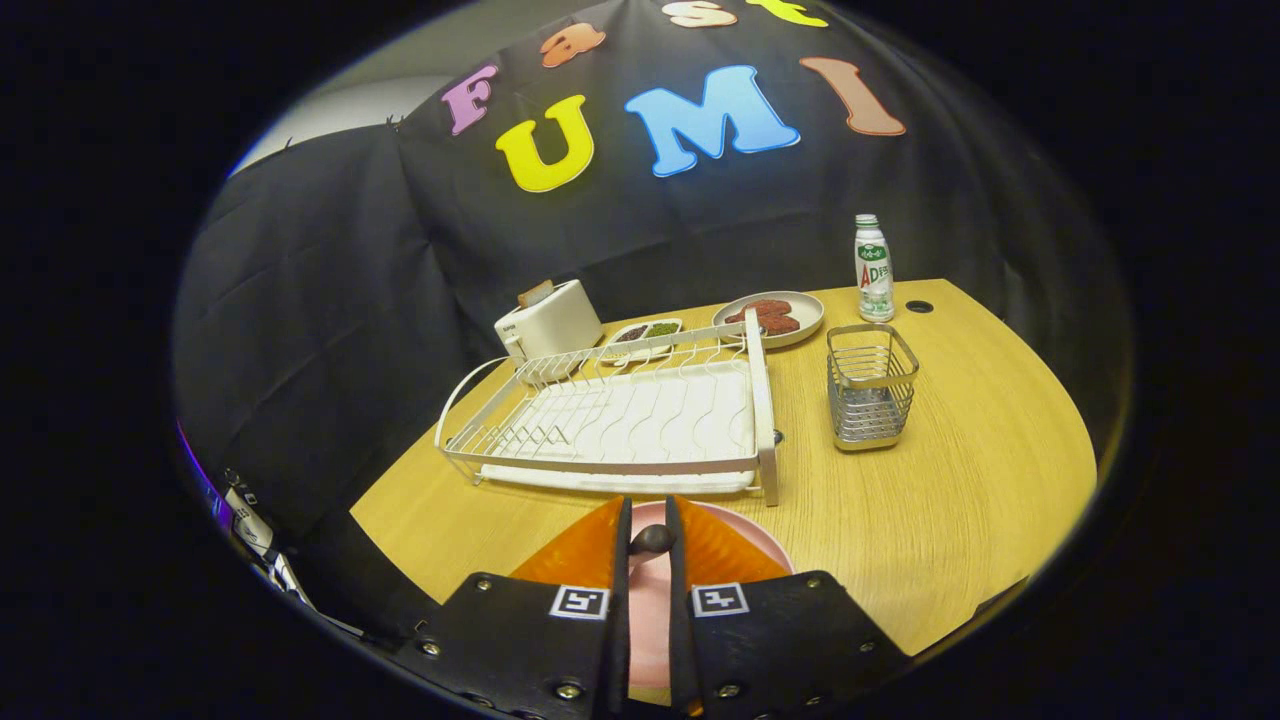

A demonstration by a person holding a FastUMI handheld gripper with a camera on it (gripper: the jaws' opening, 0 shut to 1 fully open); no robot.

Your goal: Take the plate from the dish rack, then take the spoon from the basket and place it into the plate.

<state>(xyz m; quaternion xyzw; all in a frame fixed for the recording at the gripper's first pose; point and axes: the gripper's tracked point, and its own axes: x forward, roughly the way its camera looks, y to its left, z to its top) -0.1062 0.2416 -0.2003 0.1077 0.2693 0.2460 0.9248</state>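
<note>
Two fingers of the tongs [648,545] stand narrow, pinching a dark spoon [652,539] end-on, directly over the pink plate [752,540] lying beneath them on the desk [950,500]. Beyond sits the emptied dish rack [610,420], the basket [870,385] beyond-right.

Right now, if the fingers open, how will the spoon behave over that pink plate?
The spoon looks stiff, pinched between the gripper fingers. Its rounded end may roll or slide on the smooth pink plate below. The drop seems short, so probably little bounce.
</note>
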